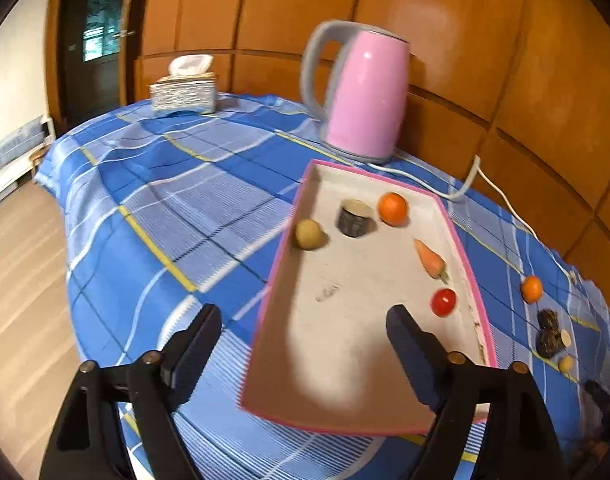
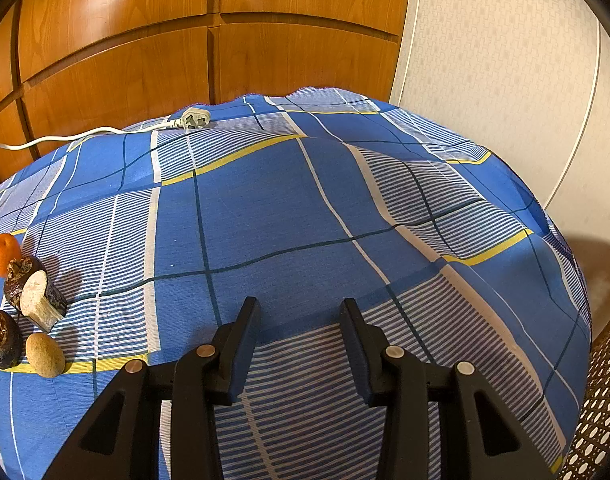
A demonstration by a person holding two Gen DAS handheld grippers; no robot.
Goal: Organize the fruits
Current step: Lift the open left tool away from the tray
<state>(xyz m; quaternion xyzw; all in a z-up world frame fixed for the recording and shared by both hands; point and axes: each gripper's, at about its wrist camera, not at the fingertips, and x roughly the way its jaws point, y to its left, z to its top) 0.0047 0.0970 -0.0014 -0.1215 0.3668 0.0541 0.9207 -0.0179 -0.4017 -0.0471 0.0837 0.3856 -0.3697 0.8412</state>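
**Over the pink tray, both grippers empty**

Ahead of the left gripper [image 1: 303,322], jaws wide: tray [image 1: 471,276] holding orange [image 1: 392,209], tomato [image 1: 444,302], carrot [image 1: 430,260], yellowish fruit [image 1: 310,233], dark cylinder [image 1: 355,218]. Right gripper [image 2: 300,312] wide over bare surface [image 2: 273,208]; loose orange [image 2: 3,253] and brownish pieces [image 2: 35,300] far left of it.

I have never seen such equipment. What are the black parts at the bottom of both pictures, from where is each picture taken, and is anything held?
The black parts are hand-held grippers, each with a camera looking along its fingers. The left gripper hangs open over a pink-edged tray holding an orange, carrot, tomato and more. A pink kettle stands behind. The right gripper is open over the blue tablecloth; loose fruits, such as another orange, lie at its left. Nothing is held.
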